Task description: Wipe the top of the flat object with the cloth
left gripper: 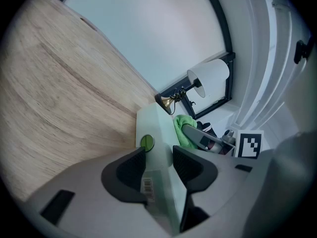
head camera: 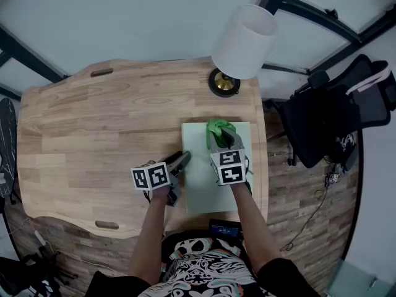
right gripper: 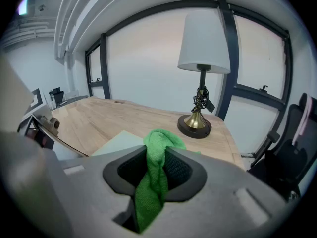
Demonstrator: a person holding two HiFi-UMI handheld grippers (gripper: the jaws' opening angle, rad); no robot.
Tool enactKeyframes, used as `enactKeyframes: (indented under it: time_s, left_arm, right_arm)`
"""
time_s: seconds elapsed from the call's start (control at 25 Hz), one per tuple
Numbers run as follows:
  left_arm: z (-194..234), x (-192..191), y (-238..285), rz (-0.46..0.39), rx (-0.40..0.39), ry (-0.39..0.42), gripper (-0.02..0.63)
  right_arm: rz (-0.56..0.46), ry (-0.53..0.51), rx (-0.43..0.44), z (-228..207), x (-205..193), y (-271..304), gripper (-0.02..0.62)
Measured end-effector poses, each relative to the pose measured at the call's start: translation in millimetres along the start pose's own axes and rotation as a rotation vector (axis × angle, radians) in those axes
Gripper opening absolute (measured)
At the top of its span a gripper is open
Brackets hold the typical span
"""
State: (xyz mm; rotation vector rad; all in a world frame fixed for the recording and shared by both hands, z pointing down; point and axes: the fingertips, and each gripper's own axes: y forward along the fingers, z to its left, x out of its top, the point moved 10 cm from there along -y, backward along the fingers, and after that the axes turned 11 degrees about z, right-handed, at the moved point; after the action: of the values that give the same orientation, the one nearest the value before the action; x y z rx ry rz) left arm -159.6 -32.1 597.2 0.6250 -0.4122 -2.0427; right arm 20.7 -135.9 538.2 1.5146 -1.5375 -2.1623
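Pinching the cloth [right gripper: 159, 139], the right gripper [right gripper: 154, 168] rests over the flat object [head camera: 199, 193].

A pale box [head camera: 201, 190] lies flat on the wooden table [head camera: 80, 135], near its front right corner. The right gripper [head camera: 221, 138] rests over the box's far end, with a green cloth [head camera: 218, 129] bunched at its tip. The left gripper [head camera: 184, 158] meets the box's left edge and seems to grip it, though its jaws are hard to read from above. A lamp [head camera: 243, 42] stands just beyond the box.
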Motion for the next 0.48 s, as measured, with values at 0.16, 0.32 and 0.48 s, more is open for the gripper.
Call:
enactKeyframes:
  time_s: [0.16, 0.32, 0.48]
  left_arm:
    - [-0.5, -0.2, 0.3, 0.002, 0.002, 0.001, 0.173]
    - [-1.7, 0.0, 0.6, 0.002, 0.011, 0.014, 0.173]
    - [-2.1, 4.0, -1.8, -0.017, 0.039, 0.037, 0.173]
  right_arm:
    - [-0.002, -0.024, 0.015, 4.7, 2.4, 2.7, 0.094]
    - [-0.001, -0.040, 0.032, 9.3, 5.9, 5.7, 0.094]
    - [-0.005, -0.055, 0.051, 13.9, 8.2, 9.8, 0.094]
